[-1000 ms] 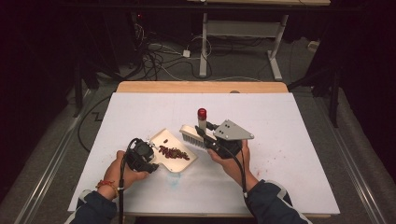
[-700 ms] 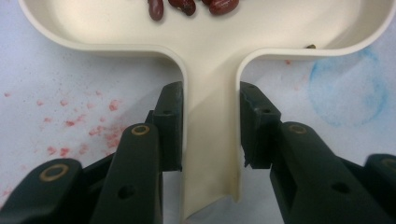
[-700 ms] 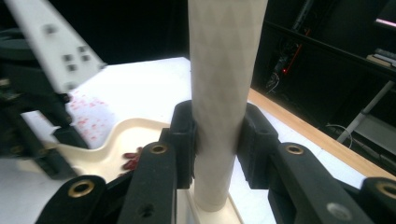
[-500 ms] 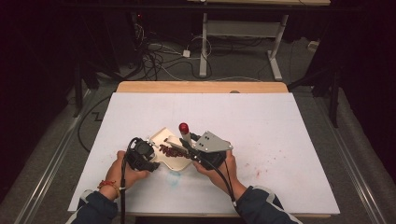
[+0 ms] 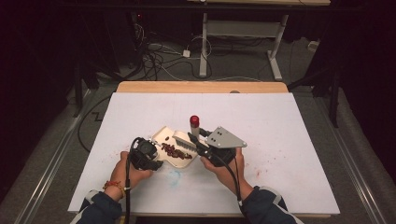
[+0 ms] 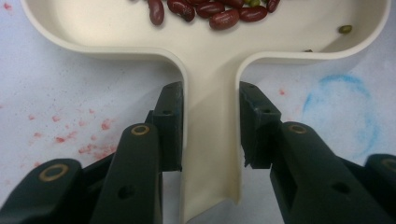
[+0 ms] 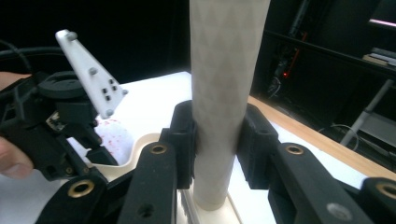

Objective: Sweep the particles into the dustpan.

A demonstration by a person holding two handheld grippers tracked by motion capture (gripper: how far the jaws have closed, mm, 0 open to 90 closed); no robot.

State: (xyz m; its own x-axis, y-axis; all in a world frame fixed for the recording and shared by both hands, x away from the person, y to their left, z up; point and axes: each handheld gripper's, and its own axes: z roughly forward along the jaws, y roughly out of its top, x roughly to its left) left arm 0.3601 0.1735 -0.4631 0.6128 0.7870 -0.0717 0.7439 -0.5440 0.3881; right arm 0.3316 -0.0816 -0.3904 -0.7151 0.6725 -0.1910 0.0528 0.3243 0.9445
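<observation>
High view: right tongs clamp brush handle upright above cream dustpan on counter; left tongs straddle dustpan stem, grip uncertain; beans inside.

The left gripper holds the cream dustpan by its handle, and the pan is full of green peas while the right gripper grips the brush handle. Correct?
Not quite: the dustpan holds mostly dark red beans, as the left gripper view shows. The left gripper straddles its handle; the right gripper grips the brush handle.
</observation>
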